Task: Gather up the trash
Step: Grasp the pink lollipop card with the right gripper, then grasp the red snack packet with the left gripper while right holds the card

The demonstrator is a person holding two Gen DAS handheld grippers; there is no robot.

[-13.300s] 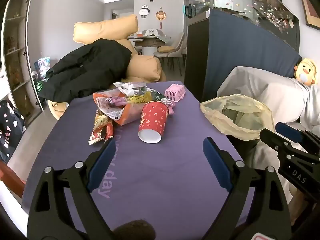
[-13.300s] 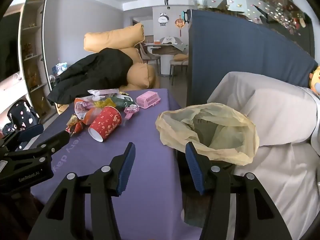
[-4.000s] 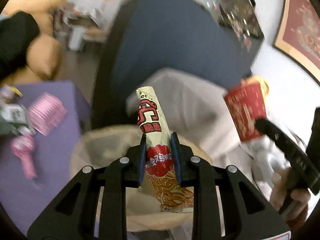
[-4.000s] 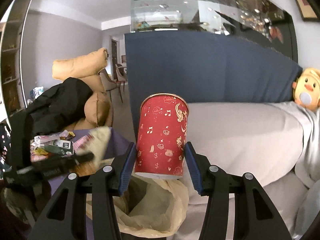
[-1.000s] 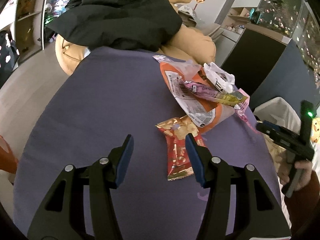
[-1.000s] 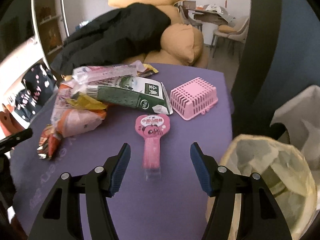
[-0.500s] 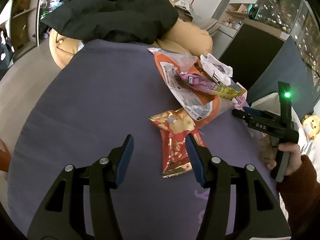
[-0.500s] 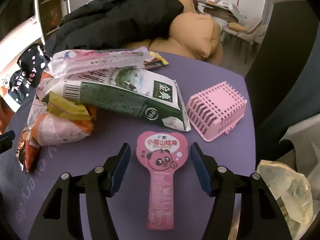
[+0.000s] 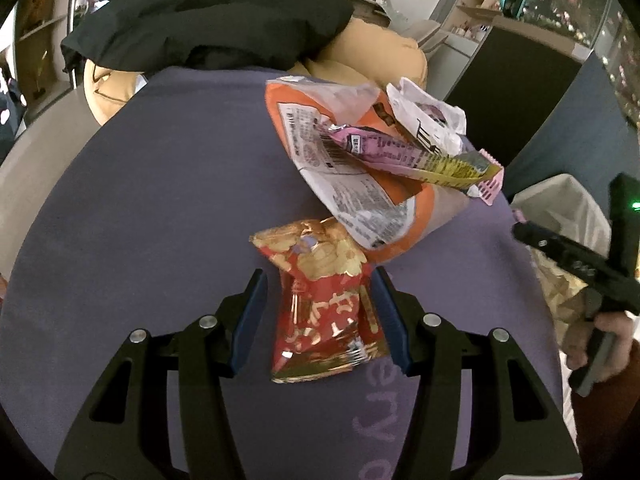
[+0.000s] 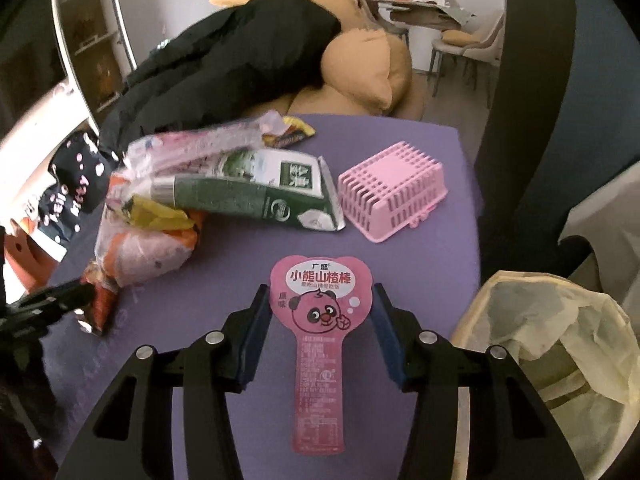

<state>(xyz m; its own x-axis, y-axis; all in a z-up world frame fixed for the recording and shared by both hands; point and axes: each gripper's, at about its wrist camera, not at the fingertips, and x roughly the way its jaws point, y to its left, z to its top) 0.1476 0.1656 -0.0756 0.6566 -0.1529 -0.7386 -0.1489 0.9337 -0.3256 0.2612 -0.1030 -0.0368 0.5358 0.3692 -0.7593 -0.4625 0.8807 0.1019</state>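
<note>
The left gripper (image 9: 318, 314) is spread wide around a crinkly, shiny red snack bag (image 9: 322, 304) – flat on the purple cloth (image 9: 160, 200). The right gripper (image 10: 318, 330) – also wide – straddles a flat pink heart-topped wrapper (image 10: 320, 336).

1. The red paper cup and the tall noodle wrapper, clamped in the claws 4 seconds ago, are no longer held; neither is seen on the counter (image 9: 160, 184) now.
2. The left claw (image 9: 318, 318) has been brought down from above the yellow bag to the counter, and its open jaws are now set either side of the red snack packet (image 9: 324, 308), which was at 12 o'clock ahead of them a second ago.
3. The right claw (image 10: 318, 330) has been advanced likewise: the pink heart-shaped wrapper (image 10: 320, 332), formerly ahead at 12 o'clock, now lies between its open jaws.
</note>
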